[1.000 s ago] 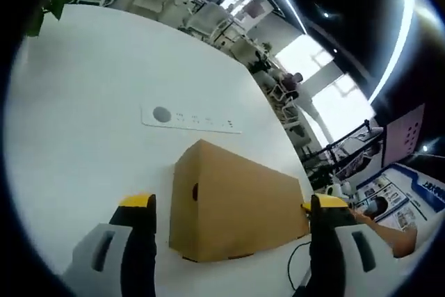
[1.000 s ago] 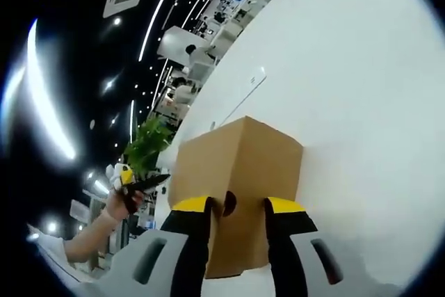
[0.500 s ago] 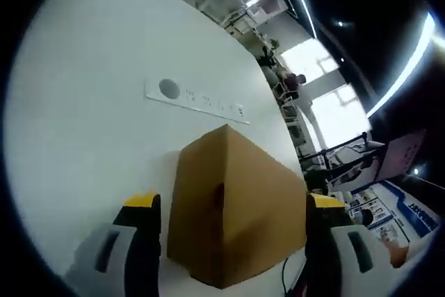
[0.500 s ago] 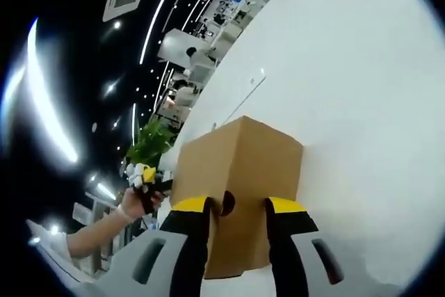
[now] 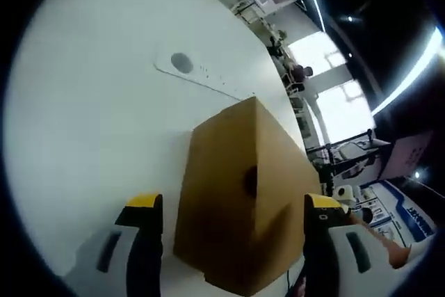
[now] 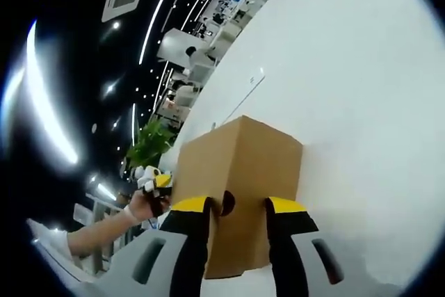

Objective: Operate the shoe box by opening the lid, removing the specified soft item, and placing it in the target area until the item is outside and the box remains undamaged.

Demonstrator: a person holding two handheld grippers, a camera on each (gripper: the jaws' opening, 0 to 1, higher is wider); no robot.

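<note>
Left gripper (image 5: 233, 206): jaws spread wide, yellow-tipped fingers (image 5: 142, 203) standing on either side of the shoe box (image 5: 240, 193) and clear of its walls; nothing held. The box lies between the two fingers, close in, one corner edge turned toward the camera; a round finger hole (image 5: 249, 181) shows on the face right of that edge; the lid is on and the cardboard looks sound. Whether the right-hand finger touches the box cannot be told.

Right gripper (image 6: 236, 206): jaws drawn to a narrow gap, fingers (image 6: 191, 206) set against the near end face of the same shoe box (image 6: 240, 172); the finger hole (image 6: 227, 203) sits between the two tips; actual pinch on the cardboard cannot be confirmed, since the tips lie flat on the face rather than around an edge. The box extends away from this gripper, lid shut.

Outward: the box rests on a white table (image 5: 90, 130); in the left gripper view a flat white strip (image 5: 201, 74) with a grey round mark lies on the table beyond the box, apart from it. In the right gripper view a hand (image 6: 142, 203) holding the other gripper appears at the left of the box, near its far end; a green plant (image 6: 149, 144) stands behind it, past the table edge.
</note>
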